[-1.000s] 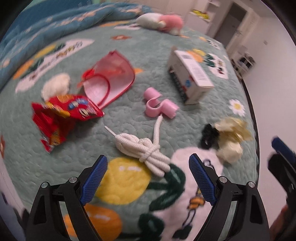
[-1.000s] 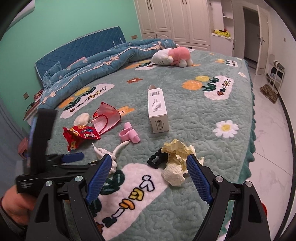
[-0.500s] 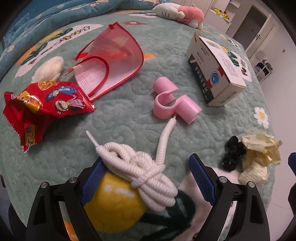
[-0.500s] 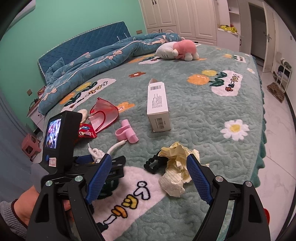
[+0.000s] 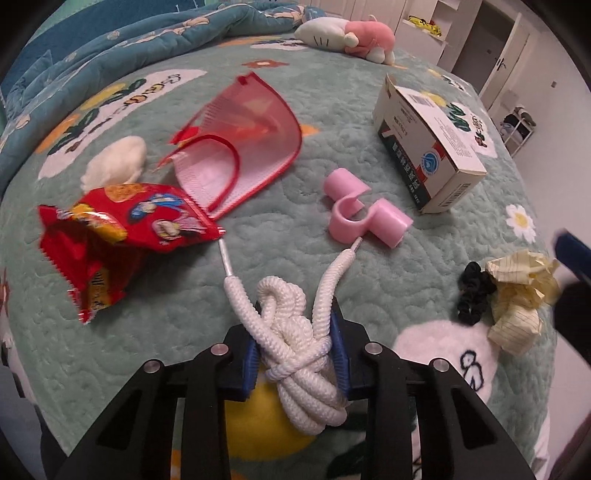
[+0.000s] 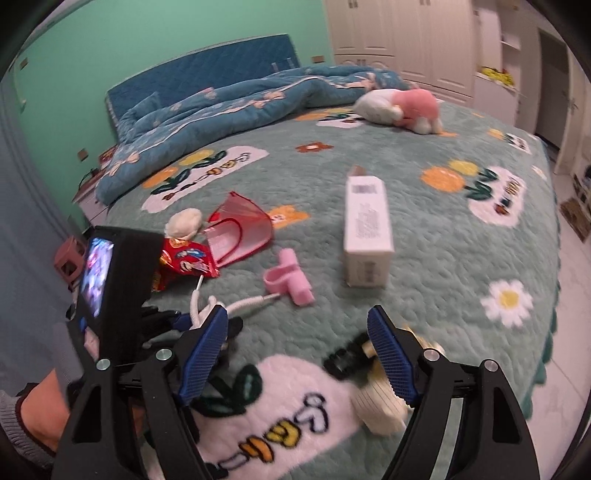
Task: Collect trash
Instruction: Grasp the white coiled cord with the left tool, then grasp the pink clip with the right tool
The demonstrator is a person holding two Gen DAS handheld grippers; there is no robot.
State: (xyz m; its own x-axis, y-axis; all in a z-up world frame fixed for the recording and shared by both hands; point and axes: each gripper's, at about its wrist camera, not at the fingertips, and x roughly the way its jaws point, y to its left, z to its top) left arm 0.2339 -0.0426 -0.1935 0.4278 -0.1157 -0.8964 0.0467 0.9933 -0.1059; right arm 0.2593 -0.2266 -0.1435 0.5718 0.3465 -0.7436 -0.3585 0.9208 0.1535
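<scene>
Two hand-held grippers were over the bed (image 5: 369,122). My left hand-held gripper (image 5: 295,350) had the knotted white rope (image 5: 295,339) between its blue pads (image 5: 251,365); jaws were closing, pads pressed against the bundle on both sides. Both loose rope ends stuck out ahead of the fingers: one pointed toward the red snack wrapper (image 5: 118,236), the other ended just below the pink plastic clip (image 5: 362,218).

My right hand-held gripper (image 6: 299,358) was apart and unloaded, jaws narrowing with nothing between the pads. The crumpled yellow paper (image 6: 380,406) lay at its right finger, partly hidden behind it, so I couldn't tell whether it touched. The black hair tie (image 6: 343,360) sat right beside the paper, on its left, inside the gap but low and off-centre.

Rest of the litter in the left wrist view: red mesh pouch (image 5: 236,140) overlapped the wrapper's top edge, white wad (image 5: 114,166) just left of the pouch, white carton (image 5: 428,144) lying on its side well to the right of the clip. Paper (image 5: 517,295) and hair tie (image 5: 474,295) sat at the right edge, near the bed's border. Plush toy (image 5: 351,35) was far back by the bunched blue quilt (image 5: 129,40).

In the right wrist view my left hand (image 6: 44,413) held its device low left, screen lit.
</scene>
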